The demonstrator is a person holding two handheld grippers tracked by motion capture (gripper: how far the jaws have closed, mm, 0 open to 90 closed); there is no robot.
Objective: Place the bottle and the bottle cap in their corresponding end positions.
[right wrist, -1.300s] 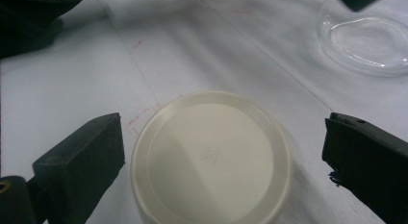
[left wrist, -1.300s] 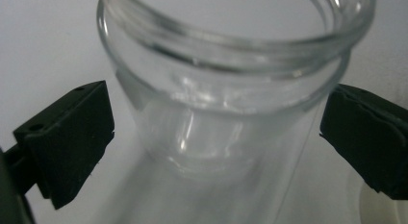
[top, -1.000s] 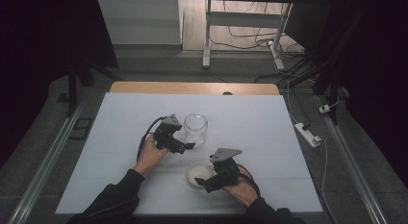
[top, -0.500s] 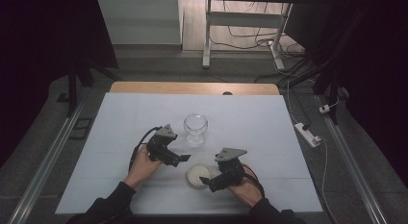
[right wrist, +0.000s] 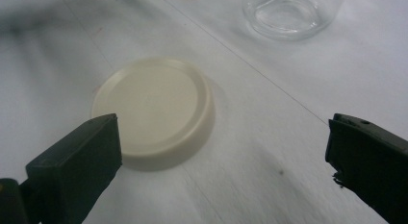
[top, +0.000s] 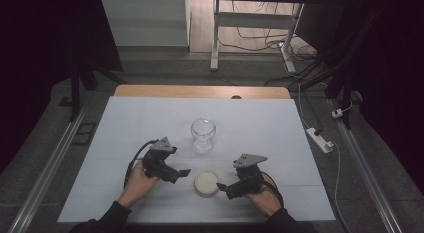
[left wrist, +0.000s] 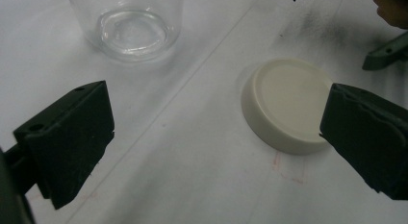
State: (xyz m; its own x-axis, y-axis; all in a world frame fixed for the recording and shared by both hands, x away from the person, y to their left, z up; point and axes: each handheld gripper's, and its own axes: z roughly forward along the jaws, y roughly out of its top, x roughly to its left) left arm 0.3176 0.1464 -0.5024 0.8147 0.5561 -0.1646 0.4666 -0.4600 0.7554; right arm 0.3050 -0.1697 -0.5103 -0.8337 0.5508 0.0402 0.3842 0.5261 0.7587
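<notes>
A clear glass jar [top: 203, 133] stands upright and lidless near the middle of the white table [top: 150, 118]. Its cream round lid [top: 206, 182] lies flat in front of it, nearer the person. My left gripper [top: 181, 174] sits just left of the lid, open, with nothing between its jaws. My right gripper [top: 223, 188] sits just right of the lid, also open and empty. The left gripper view has the lid [left wrist: 286, 105] at right and the jar base [left wrist: 131, 27] at top. In the right gripper view the lid [right wrist: 153, 111] lies near the left jaw, the jar [right wrist: 288, 12] beyond.
A power strip [top: 319, 139] lies on the floor off the table's right edge. Metal rails run along both sides of the table. A desk frame with cables stands beyond the far edge.
My left gripper has drawn back from the jar toward the person and now sits beside the lid. The right gripper has shifted slightly right of the lid.
</notes>
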